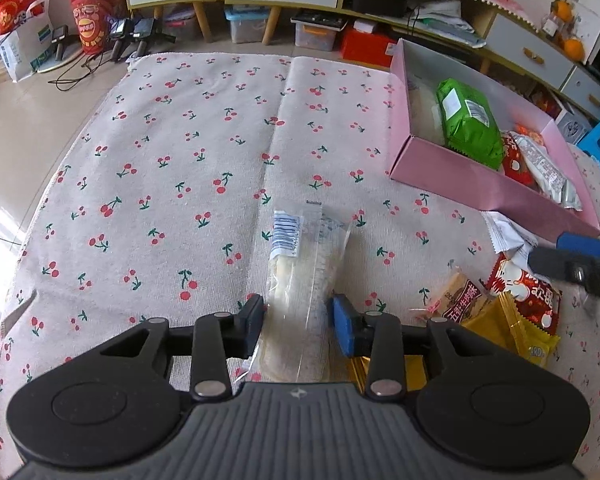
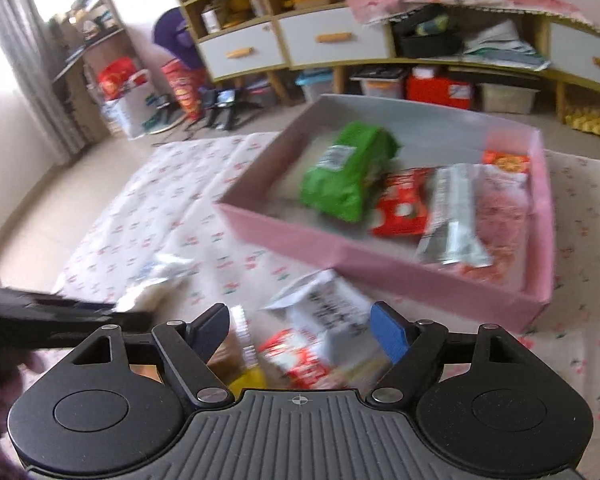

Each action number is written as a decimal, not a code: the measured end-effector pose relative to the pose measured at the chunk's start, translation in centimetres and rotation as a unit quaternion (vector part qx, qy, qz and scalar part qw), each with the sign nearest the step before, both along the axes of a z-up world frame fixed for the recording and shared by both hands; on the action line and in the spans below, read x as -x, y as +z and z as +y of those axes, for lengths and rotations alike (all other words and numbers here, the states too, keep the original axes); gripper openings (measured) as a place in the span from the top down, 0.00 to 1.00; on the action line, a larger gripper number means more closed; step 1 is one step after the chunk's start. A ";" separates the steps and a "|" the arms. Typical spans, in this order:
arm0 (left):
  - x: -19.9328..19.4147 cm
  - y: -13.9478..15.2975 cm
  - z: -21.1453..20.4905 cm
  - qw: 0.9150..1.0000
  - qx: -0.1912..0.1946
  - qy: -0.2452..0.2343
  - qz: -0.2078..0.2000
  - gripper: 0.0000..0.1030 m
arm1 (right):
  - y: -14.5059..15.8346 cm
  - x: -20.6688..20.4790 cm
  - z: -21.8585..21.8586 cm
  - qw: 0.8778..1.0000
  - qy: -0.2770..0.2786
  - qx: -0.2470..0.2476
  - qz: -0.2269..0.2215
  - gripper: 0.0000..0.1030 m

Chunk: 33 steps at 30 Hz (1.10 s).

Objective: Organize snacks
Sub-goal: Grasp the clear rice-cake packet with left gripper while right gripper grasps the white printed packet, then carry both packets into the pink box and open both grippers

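Low in the left wrist view, the left gripper [image 1: 297, 322] pinches a crinkly clear packet [image 1: 300, 264] on cherry-print cloth [image 1: 160, 140]; the right gripper [image 2: 300, 330] gapes over glossy wrappers [image 2: 312, 336].

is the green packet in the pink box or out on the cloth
In. The green packet lies inside the pink box, within its walls, beside a red packet.

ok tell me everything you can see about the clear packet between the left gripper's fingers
The clear packet is a long see-through plastic wrapper with pale, cream-coloured contents and a white label with blue barcode stripes at its far end. It lies lengthwise on the cherry-print cloth, pointing away from the camera. The left gripper is shut on its near part, one pad on each side.
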<state>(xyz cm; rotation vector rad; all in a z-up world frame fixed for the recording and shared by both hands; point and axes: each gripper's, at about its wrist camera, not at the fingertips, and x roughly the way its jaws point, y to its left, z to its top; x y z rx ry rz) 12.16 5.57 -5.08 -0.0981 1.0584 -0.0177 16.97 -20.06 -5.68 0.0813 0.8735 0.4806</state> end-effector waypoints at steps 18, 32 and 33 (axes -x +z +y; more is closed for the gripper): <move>-0.6 -0.3 -1.0 0.999 -0.037 -0.007 -0.013 0.67 | -2.7 -1.4 1.7 0.996 0.066 0.052 -0.011 0.46; -0.7 0.5 -1.3 1.000 -0.018 0.003 -0.021 0.71 | -0.4 0.3 0.7 0.997 0.051 0.058 -0.009 0.55; -0.7 0.6 -1.4 1.000 -0.018 0.003 -0.023 0.71 | -0.1 0.5 0.4 0.997 0.048 0.057 -0.011 0.55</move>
